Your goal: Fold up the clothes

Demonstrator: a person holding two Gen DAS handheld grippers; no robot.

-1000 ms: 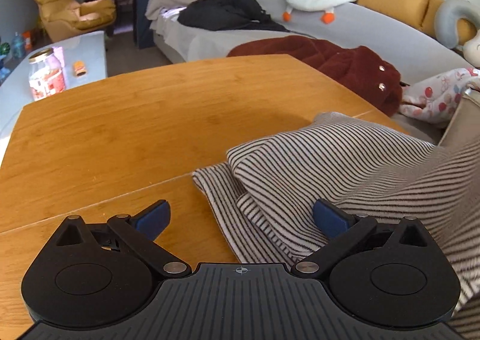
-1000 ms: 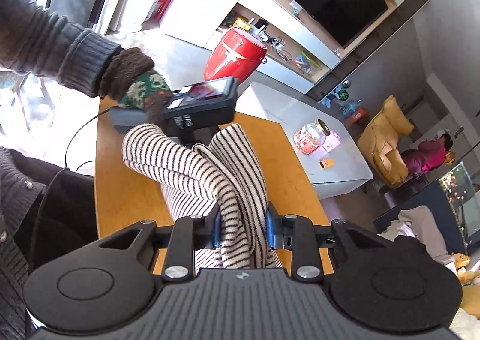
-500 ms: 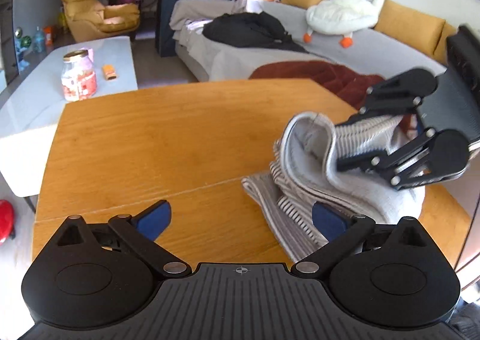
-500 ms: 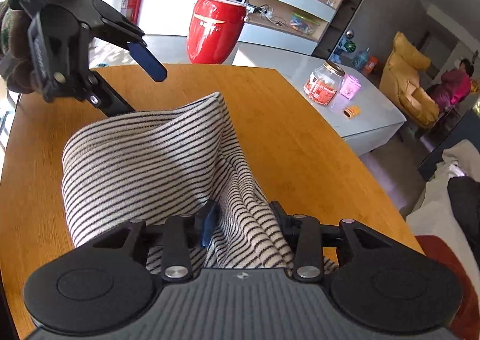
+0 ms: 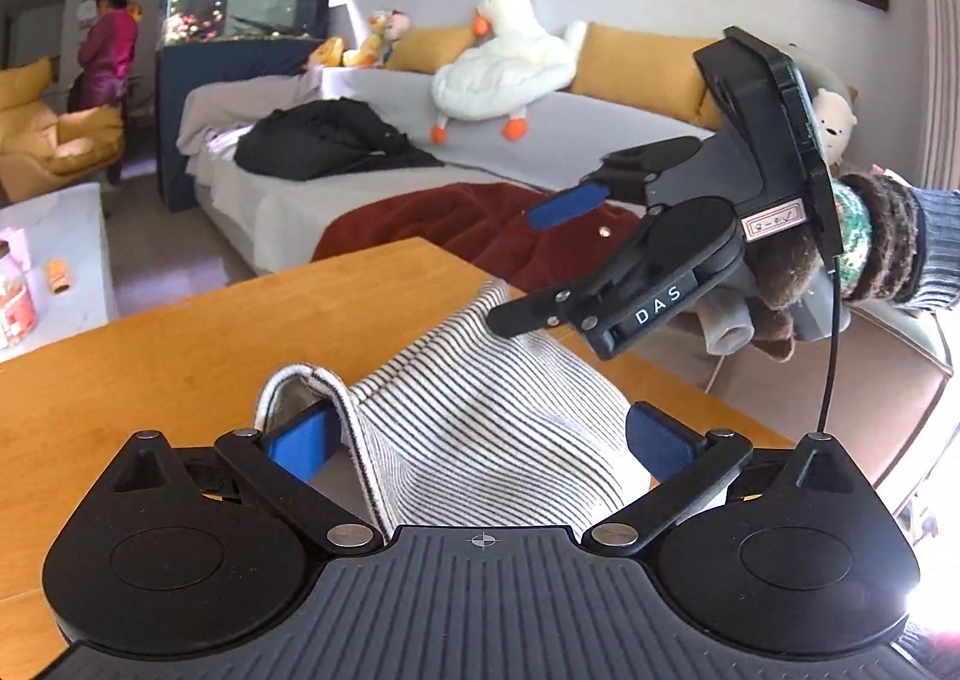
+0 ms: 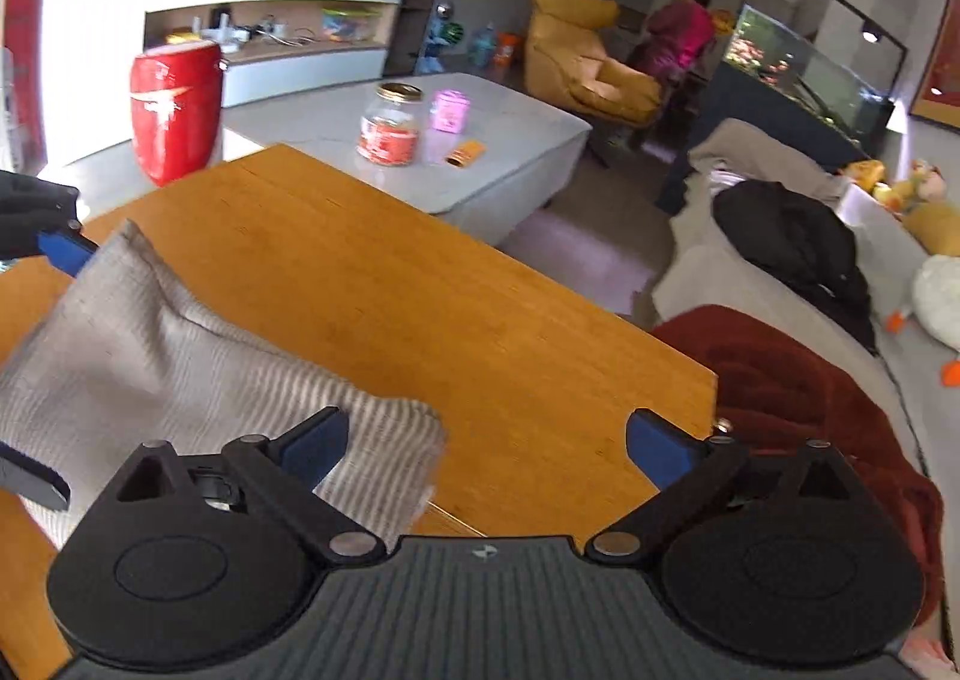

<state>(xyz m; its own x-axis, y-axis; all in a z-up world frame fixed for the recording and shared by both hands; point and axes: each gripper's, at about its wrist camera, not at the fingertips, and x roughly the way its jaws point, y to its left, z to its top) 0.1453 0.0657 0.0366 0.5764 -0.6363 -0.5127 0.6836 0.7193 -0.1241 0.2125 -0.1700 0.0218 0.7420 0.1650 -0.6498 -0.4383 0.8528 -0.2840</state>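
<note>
Striped garment [image 5: 480, 428] bunched on table [image 5: 180, 356], near edge hidden behind left gripper [image 5: 480, 440]

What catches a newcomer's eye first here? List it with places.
The striped garment bunched on the wooden table, lying between the spread fingers of the left gripper. Just beyond it, to the right, the right gripper hangs open above the cloth. Behind, a big white plush duck sprawls on the grey sofa.

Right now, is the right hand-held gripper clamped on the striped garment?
No. The right hand-held gripper has its jaws spread wide, with the striped garment only beside its left finger, not pinched.
</note>
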